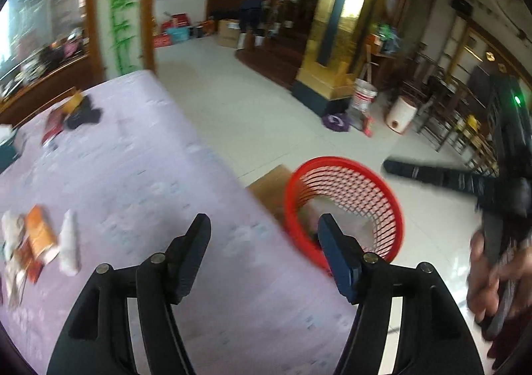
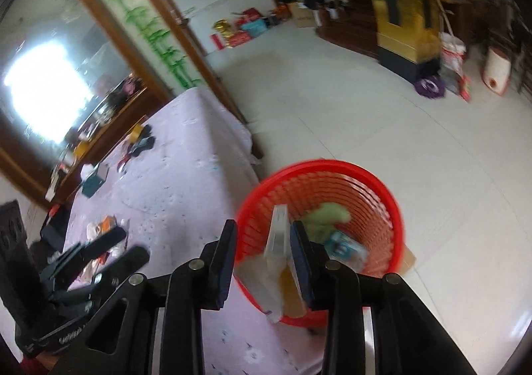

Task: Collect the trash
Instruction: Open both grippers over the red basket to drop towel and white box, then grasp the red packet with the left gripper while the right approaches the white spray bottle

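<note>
A red mesh basket (image 1: 342, 208) (image 2: 319, 195) stands on the floor against the edge of the lilac-clothed table (image 1: 149, 175) (image 2: 186, 175). My right gripper (image 2: 262, 235) hangs over it, open. A pale flat packet (image 2: 277, 242) leans on its right finger, apart from the left one. A green crumpled wrapper (image 2: 327, 215) and a blue-white packet (image 2: 345, 245) lie inside the basket. My left gripper (image 1: 262, 228) (image 2: 119, 248) is open and empty over the table edge. An orange packet (image 1: 40, 232), a white packet (image 1: 69, 242) and other wrappers lie on the table to its left.
Flat cardboard (image 1: 269, 182) lies on the floor beside the basket. Dark and red items (image 1: 79, 115) sit at the table's far end. A hand (image 1: 492, 275) holds the right gripper (image 1: 399, 169). Buckets (image 1: 364, 95) and a gold pillar (image 1: 332, 42) stand across the pale tiled floor.
</note>
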{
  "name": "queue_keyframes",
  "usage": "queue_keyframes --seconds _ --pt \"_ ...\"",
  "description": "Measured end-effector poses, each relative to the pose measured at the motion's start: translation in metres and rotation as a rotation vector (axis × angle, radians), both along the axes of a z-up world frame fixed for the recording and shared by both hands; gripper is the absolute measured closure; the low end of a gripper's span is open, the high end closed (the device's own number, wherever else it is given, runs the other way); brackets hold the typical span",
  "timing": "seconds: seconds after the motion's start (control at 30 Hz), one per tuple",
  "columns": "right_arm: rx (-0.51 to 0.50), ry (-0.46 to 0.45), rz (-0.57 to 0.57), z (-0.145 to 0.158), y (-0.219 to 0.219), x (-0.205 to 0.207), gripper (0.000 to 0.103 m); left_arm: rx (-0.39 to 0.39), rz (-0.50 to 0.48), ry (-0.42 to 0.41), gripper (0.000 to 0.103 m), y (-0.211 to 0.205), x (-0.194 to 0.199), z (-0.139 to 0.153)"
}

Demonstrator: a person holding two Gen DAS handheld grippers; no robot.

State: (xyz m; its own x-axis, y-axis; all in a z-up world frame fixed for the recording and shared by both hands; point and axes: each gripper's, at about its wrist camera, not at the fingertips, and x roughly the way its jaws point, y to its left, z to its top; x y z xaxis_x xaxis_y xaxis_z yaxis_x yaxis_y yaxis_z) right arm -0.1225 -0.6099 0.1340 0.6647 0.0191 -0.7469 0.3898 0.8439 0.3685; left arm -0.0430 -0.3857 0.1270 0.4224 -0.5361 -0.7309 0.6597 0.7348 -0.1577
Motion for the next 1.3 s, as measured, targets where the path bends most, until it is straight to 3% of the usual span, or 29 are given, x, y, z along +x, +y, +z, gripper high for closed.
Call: queue_keyframes --seconds 0.2,0.33,0.43,0.57,0.83,0.9,1.0,1.1,1.3 --pt "-0.088 0.022 -0.103 0.006 -0.013 0.021 0.063 -0.019 0.050 0.002 0.037 0.061 0.000 0.004" --pt "-0.049 -0.002 -0.137 0.020 0.000 0.018 0.050 -0.058 0.108 0.001 0.037 0.107 0.005 0.010" --pt "-0.059 -0.004 -0.067 0.026 0.033 0.028 0.049 -0.055 0.153 0.011 0.037 0.137 0.012 0.008" --pt "0.003 0.009 0.071 0.020 0.097 0.050 0.048 -0.047 0.241 0.023 0.037 0.192 0.022 0.001" --pt "0.017 0.064 0.316 0.000 0.206 0.083 0.048 0.023 0.555 0.027 0.036 0.341 0.055 -0.016" --pt "0.016 0.069 0.372 -0.001 0.230 0.090 0.048 0.045 0.627 0.028 0.030 0.379 0.069 -0.021" --pt "0.006 0.073 0.429 0.002 0.259 0.102 0.048 0.095 0.720 0.044 0.029 0.424 0.090 -0.036" --pt "0.024 0.087 0.464 0.000 0.277 0.117 0.048 0.119 0.759 0.103 0.028 0.450 0.111 -0.055" --pt "0.040 0.114 0.455 -0.002 0.294 0.137 0.048 0.156 0.699 0.154 0.028 0.454 0.140 -0.088"
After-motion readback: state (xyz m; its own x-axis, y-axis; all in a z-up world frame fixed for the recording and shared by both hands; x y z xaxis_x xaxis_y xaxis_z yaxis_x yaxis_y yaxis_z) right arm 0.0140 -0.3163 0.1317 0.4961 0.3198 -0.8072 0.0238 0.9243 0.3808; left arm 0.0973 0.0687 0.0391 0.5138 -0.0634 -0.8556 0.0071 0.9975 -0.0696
